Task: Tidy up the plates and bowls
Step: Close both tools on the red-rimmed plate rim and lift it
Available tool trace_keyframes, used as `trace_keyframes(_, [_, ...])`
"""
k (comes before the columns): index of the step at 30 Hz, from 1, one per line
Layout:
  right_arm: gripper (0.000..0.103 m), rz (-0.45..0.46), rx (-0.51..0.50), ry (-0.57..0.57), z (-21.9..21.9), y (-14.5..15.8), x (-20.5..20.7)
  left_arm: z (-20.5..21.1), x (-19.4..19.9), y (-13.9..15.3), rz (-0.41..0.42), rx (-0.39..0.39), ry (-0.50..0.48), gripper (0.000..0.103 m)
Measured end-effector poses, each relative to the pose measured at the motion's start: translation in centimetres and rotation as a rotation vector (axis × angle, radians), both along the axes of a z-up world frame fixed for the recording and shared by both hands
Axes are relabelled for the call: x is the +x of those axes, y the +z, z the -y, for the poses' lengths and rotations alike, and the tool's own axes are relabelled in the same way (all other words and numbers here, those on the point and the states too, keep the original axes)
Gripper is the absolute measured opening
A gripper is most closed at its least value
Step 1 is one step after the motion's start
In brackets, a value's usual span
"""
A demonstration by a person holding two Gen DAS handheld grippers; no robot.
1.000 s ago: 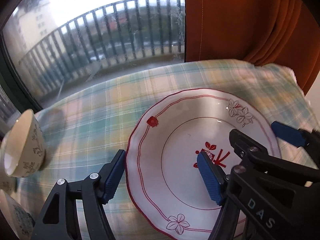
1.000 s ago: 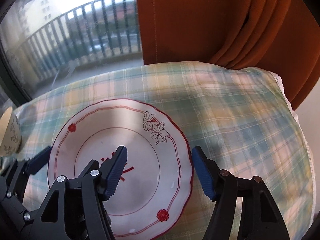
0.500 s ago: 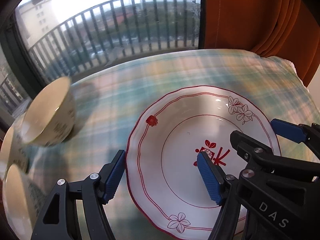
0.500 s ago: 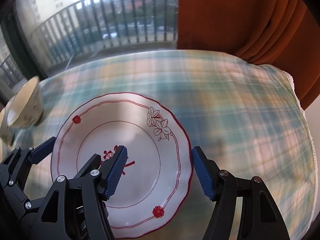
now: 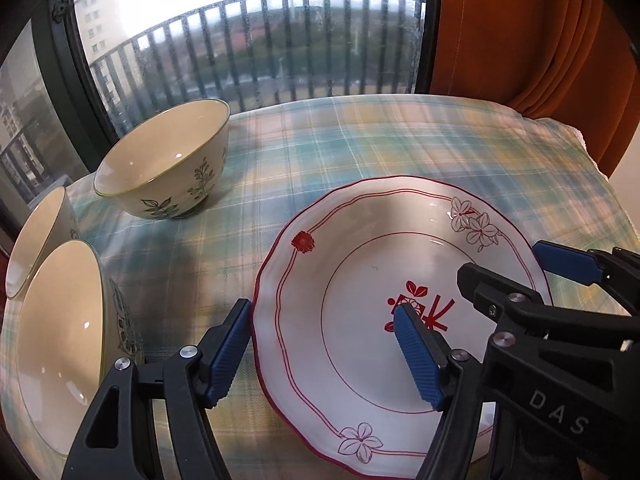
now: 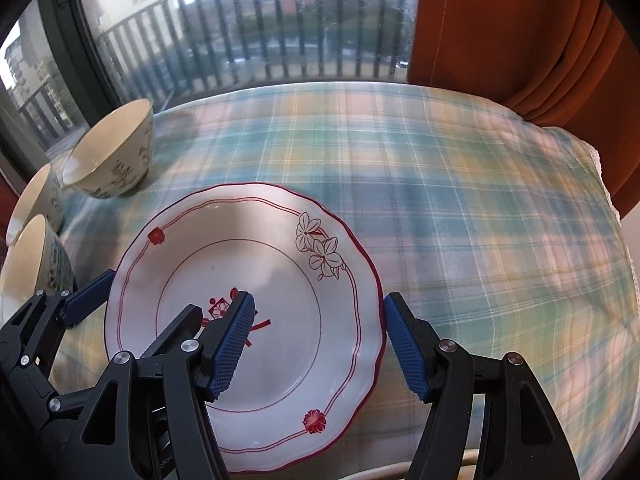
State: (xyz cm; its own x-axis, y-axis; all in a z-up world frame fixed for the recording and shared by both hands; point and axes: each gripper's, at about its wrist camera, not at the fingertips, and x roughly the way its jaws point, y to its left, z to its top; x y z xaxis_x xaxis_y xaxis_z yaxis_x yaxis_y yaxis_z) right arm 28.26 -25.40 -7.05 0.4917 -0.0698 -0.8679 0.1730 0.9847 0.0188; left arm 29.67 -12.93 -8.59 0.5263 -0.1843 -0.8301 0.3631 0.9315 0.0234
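A white plate with red rim lines and flower prints lies on the plaid cloth; it also shows in the right wrist view. My left gripper is open and straddles the plate's left rim. My right gripper is open and straddles the right rim. Three cream bowls with leaf prints stand at the left: one at the back, two nearer. The back bowl also shows in the right wrist view.
The plaid tablecloth covers the table and drops off at the right edge. A window with a balcony railing is behind, and an orange curtain hangs at the back right.
Both grippers, still straddling the plate, have shifted so the view takes in more of the left side; three bowls now show where one showed before. The jaws stay open.
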Motion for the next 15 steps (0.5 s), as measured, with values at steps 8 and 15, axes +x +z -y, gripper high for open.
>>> trace_keyframes(8, [0.053,0.014,-0.045,0.007,0.5,-0.4,0.5,-0.7,1.1,-1.0,-0.032,-0.032,0.039,0.056])
trace_keyframes(15, [0.049,-0.003,-0.063,0.018,0.7,-1.6,1.3,-0.7,1.4,-0.8,-0.044,-0.044,0.060,0.053])
